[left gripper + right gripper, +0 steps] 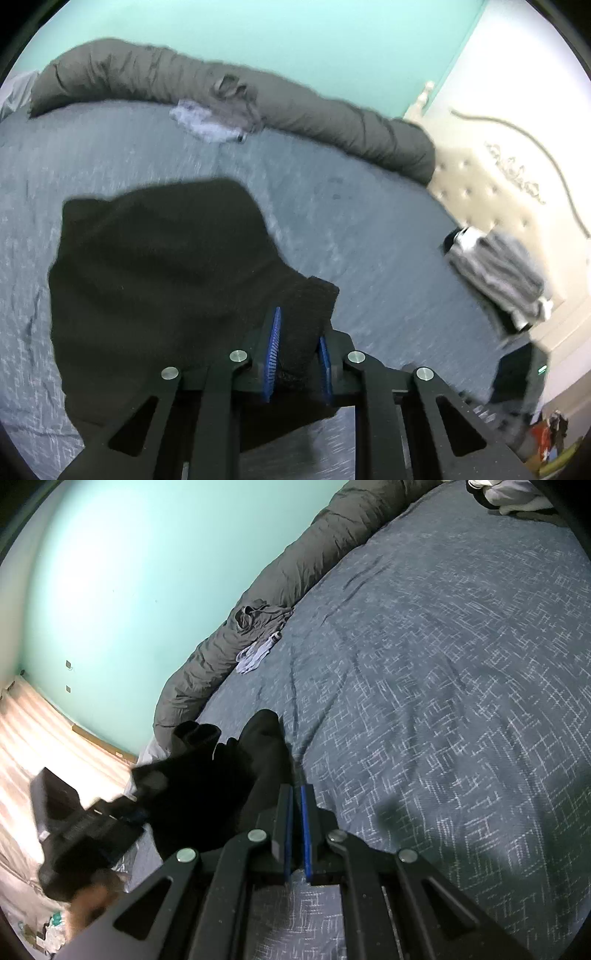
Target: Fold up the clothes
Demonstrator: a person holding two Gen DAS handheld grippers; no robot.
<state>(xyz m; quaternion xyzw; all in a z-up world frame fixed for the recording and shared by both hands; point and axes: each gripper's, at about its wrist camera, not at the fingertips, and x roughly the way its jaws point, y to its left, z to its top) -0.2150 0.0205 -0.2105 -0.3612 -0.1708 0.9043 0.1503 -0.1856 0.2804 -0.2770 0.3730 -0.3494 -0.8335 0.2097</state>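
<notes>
A black garment [159,273] hangs over the blue patterned bed cover [369,229]. My left gripper [299,325] is shut on a thick edge of the black garment, held between its blue pads. In the right wrist view the same black garment [221,775] hangs to the left, with the left gripper [122,819] blurred at its lower left. My right gripper [296,794] has its blue pads almost together, beside the garment's right edge; whether cloth is pinched between them is hidden.
A rolled grey duvet [295,103] lies along the far edge of the bed below the teal wall. Grey and white clothes [221,114] lie against it. A striped grey garment [495,273] lies by the beige tufted headboard [491,173]. Wooden floor [44,731] lies left.
</notes>
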